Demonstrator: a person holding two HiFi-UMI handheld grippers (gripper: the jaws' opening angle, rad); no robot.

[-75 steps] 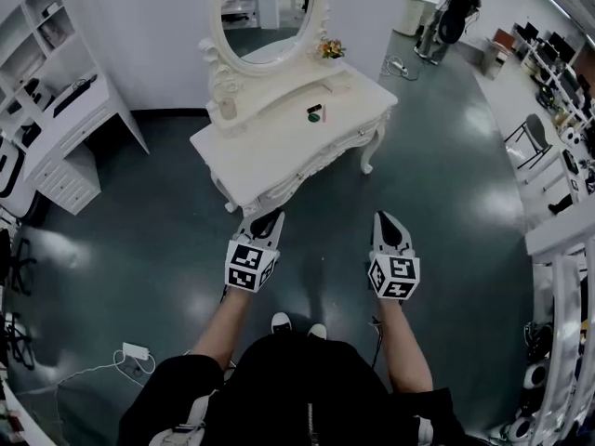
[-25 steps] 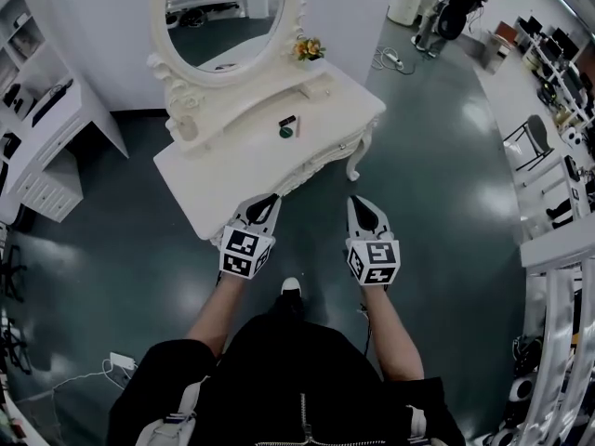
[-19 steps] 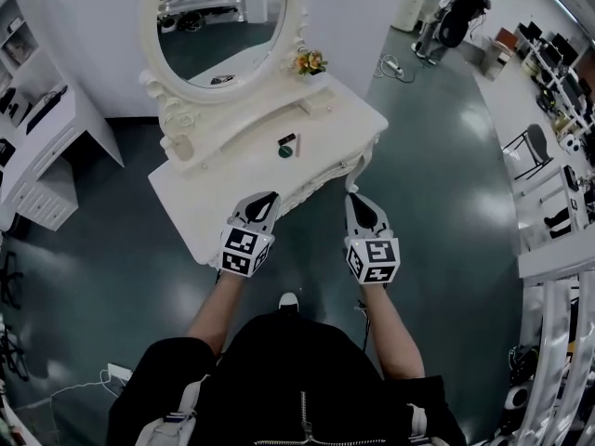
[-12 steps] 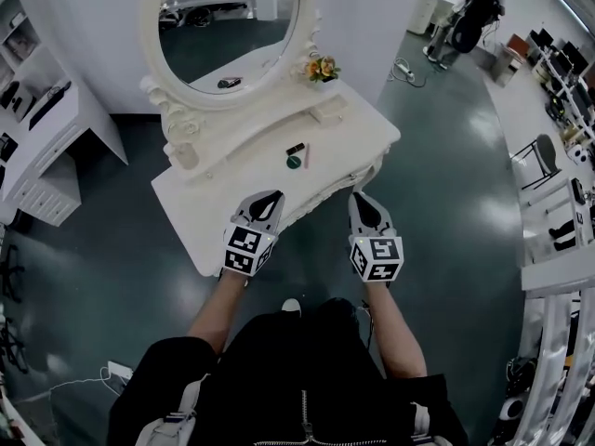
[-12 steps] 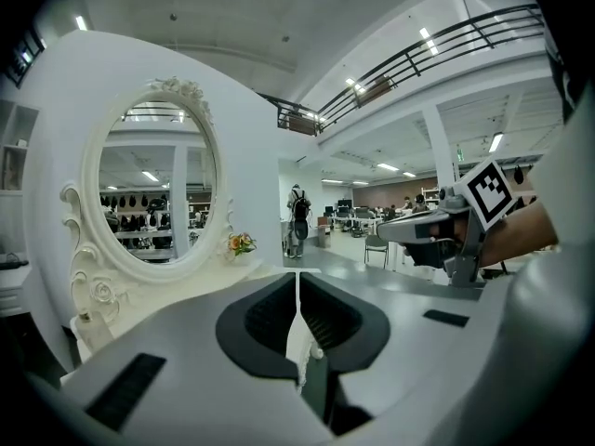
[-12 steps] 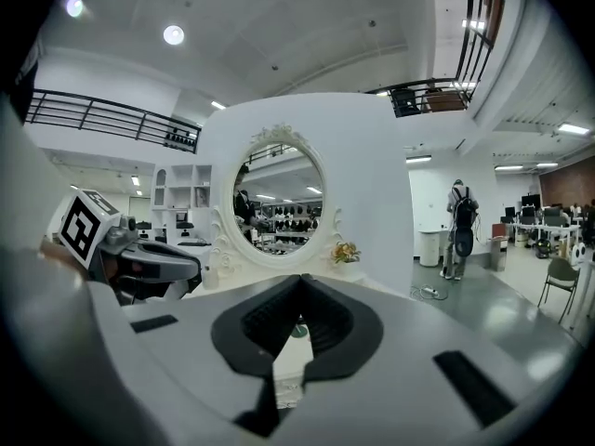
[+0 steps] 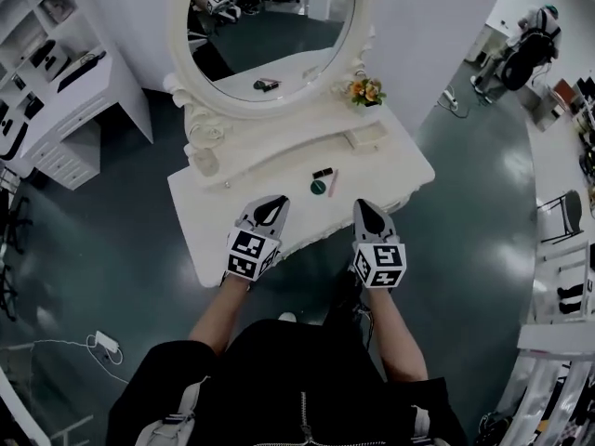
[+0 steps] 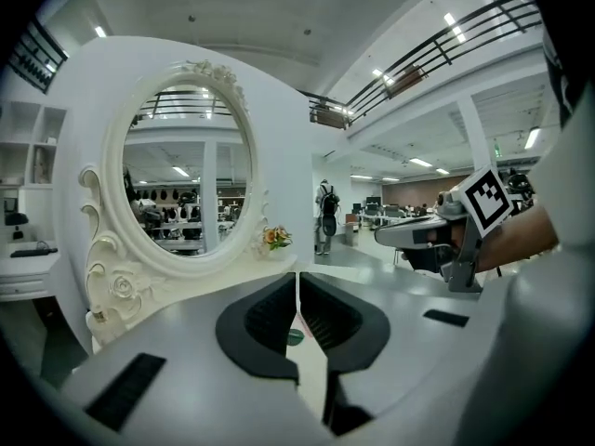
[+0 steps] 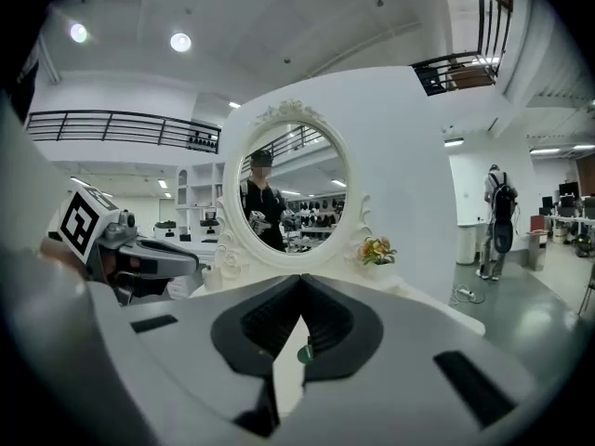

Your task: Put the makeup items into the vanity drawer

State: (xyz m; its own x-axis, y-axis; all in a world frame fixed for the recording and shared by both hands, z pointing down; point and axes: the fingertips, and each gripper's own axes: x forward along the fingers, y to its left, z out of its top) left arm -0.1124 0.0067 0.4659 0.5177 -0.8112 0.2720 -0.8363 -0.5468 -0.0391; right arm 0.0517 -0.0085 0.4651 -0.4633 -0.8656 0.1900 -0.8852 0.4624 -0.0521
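- Two hand-held tools, the left gripper and the right gripper, are held side by side over the front edge of the vanity table. Both point toward the mirror.
- Left gripper: jaws closed tip to tip, nothing held between them.
- Right gripper: jaws likewise closed, nothing held.
- Three makeup items lie grouped on the tabletop, just beyond the grippers and between them:
  - a round green compact, lying flat;
  - a small black tube, just behind the compact;
  - a slim pink stick, close beside the compact at its right.
- In each gripper view the round green compact shows ahead on the white top, through the slot below the closed tips.
- Vanity table: white and carved, with the oval mirror in a scrolled frame. A flower posy and a shallow white tray sit at the back right, and a pale jar at the back left.
- Surroundings: a dark green floor and a white shelf unit at left.
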